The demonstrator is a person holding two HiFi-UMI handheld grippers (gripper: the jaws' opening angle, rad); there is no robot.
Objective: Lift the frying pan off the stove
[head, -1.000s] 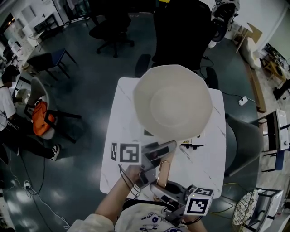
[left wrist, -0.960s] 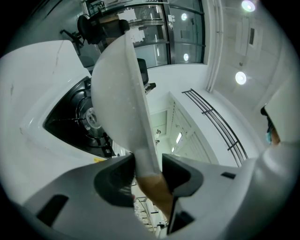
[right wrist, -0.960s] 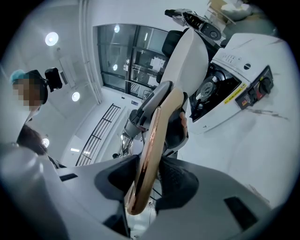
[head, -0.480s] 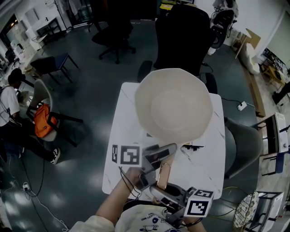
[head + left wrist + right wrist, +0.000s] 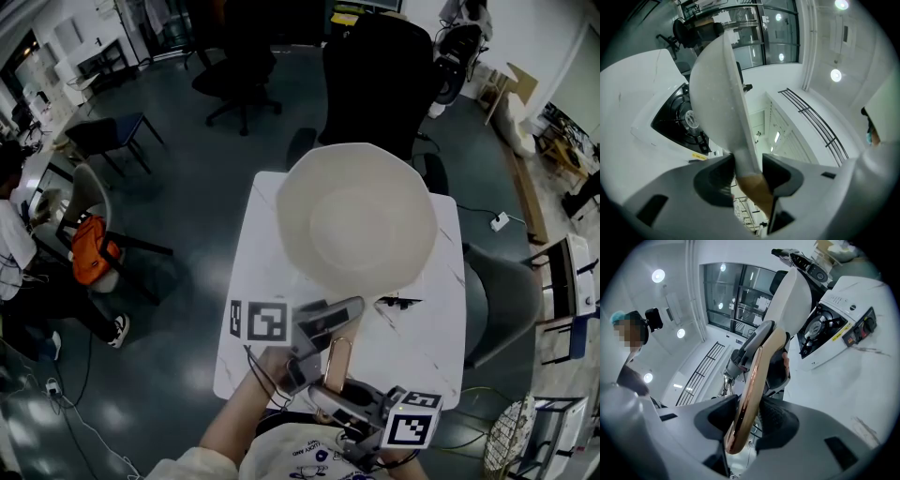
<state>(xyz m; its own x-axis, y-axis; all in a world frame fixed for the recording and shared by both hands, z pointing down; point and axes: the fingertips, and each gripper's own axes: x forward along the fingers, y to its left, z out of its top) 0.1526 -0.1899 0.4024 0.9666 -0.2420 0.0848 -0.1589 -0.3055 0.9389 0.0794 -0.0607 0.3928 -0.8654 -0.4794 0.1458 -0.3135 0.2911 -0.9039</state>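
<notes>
Frying pan (image 5: 356, 220) is in the air over the far half of the table (image 5: 253, 281), clear of the stove (image 5: 677, 122) by my read: both gripper views show daylight between the pan's underside and the burner. In the head view the pan hides the stove.

Key relation: the handle (image 5: 335, 361) runs from the pan straight back toward the table's near edge, and both grippers sit in line on that axis. Left gripper (image 5: 323, 328) is nearer the bowl, jaws clamped narrow on the handle where the white neck meets the brown grip. Right gripper (image 5: 330, 392) has the tail end, jaws partly apart with the pads pressed on the copper-coloured loop.

Pan is off-white, matte, faintly speckled, with a faceted rim (deep bowl, so likely nose-heavy, left side taking most of the load). Loop is glossy metal, slip risk. Stove is a white box with black burner; table is white, marble-veined.
</notes>
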